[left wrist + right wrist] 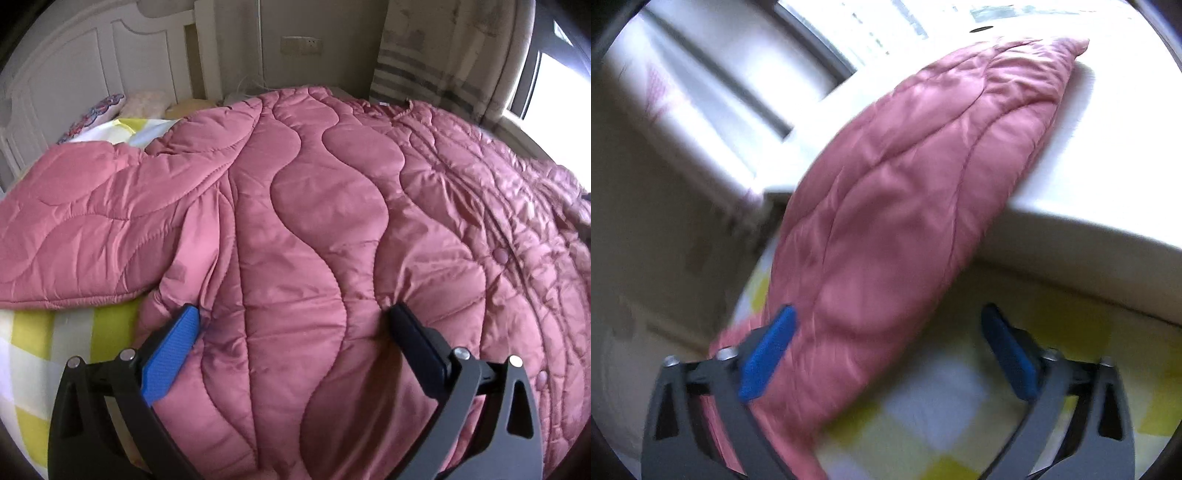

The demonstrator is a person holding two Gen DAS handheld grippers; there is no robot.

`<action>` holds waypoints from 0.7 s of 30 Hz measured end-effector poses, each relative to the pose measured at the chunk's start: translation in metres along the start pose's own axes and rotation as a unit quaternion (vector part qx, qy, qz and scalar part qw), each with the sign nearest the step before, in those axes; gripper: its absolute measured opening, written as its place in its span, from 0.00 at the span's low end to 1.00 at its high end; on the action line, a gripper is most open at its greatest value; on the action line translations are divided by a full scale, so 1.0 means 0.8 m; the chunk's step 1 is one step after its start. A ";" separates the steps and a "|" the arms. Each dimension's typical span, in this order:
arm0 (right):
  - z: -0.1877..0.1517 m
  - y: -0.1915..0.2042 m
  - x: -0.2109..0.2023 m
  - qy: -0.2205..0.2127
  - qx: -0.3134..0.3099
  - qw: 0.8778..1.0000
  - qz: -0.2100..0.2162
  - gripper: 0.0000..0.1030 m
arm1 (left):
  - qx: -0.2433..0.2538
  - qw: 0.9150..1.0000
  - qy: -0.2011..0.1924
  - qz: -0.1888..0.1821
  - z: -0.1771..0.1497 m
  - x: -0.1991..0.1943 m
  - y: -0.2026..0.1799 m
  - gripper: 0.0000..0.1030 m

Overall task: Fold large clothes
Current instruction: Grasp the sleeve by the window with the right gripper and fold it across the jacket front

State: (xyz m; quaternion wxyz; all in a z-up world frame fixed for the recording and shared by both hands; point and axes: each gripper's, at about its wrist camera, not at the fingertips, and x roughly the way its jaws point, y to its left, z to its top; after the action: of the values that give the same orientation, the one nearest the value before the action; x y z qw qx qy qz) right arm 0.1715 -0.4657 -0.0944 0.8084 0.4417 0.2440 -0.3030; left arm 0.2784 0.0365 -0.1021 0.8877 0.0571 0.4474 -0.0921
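Note:
A large pink quilted coat (314, 206) lies spread over the bed, one sleeve (92, 229) stretched to the left. My left gripper (295, 325) is open, its fingers pressed down on the coat's body near the armpit, holding nothing. In the right wrist view the other sleeve (897, 206) runs from near my left finger up onto a white ledge (1108, 166). My right gripper (890, 332) is open just above the sleeve's lower part and the bedsheet, holding nothing. That view is blurred.
A yellow, white and grey checked bedsheet (44, 339) (960, 406) covers the bed. A white headboard (74, 74) and pillows (144, 105) are at the far left. A curtain (443, 55) and a window (554, 85) are at the right.

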 end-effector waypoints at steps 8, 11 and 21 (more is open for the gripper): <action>-0.056 0.181 -0.060 -0.179 -0.332 0.926 -0.024 0.20 | -0.002 1.000 0.000 -0.002 0.002 0.000 0.000 0.98; -0.188 0.271 -0.053 -0.186 -0.593 0.782 -0.034 0.21 | -0.002 1.000 -0.001 -0.002 0.003 0.001 0.000 0.98; -0.243 0.232 -0.010 0.022 -0.606 0.795 -0.003 0.85 | -0.004 1.000 -0.002 -0.006 0.000 -0.001 0.002 0.98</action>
State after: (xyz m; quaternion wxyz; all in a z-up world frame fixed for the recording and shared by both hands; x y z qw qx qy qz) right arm 0.2721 -0.2164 -0.0793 0.9042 -0.1324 0.3968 -0.0863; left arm 0.2786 0.0382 -0.1013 0.8884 0.0506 0.4460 -0.0961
